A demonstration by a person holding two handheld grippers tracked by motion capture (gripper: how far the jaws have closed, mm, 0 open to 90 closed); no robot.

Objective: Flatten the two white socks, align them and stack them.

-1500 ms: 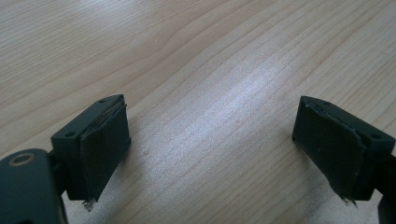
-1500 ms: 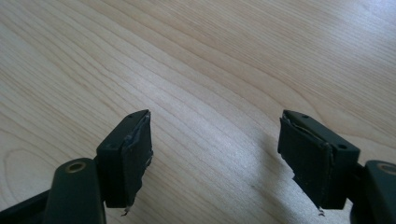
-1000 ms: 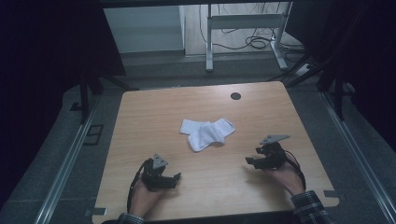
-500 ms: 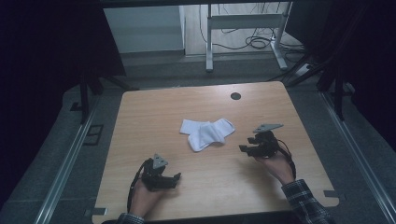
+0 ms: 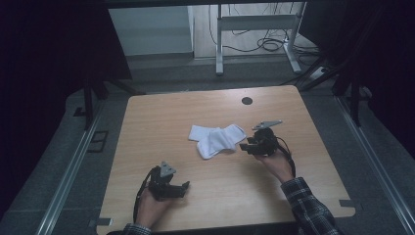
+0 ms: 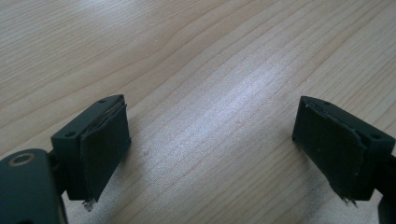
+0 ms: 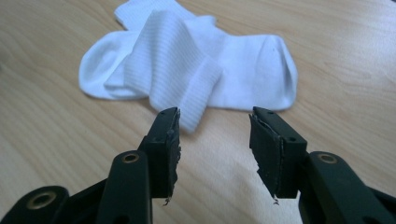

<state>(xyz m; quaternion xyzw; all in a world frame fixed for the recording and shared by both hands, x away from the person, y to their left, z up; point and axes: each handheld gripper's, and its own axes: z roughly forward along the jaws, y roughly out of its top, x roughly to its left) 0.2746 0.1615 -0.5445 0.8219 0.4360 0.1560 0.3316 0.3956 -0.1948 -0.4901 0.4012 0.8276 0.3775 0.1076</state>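
Wooden table (image 5: 147,122) is laid out as the work surface, bare apart from a dark round hole (image 5: 247,101) near its far edge. White socks (image 5: 217,139), two of them crossed in a loose heap, are found near the middle, within reach of either hand. Just beside the heap's right end the right gripper (image 5: 243,145) is aimed at it; its jaws, which have just been closing, are half parted with nothing between them, presumably narrowed for thin cloth. Near the front edge the left gripper (image 5: 185,185) is rested low, jaws wide and empty, apparently kept clear until needed.
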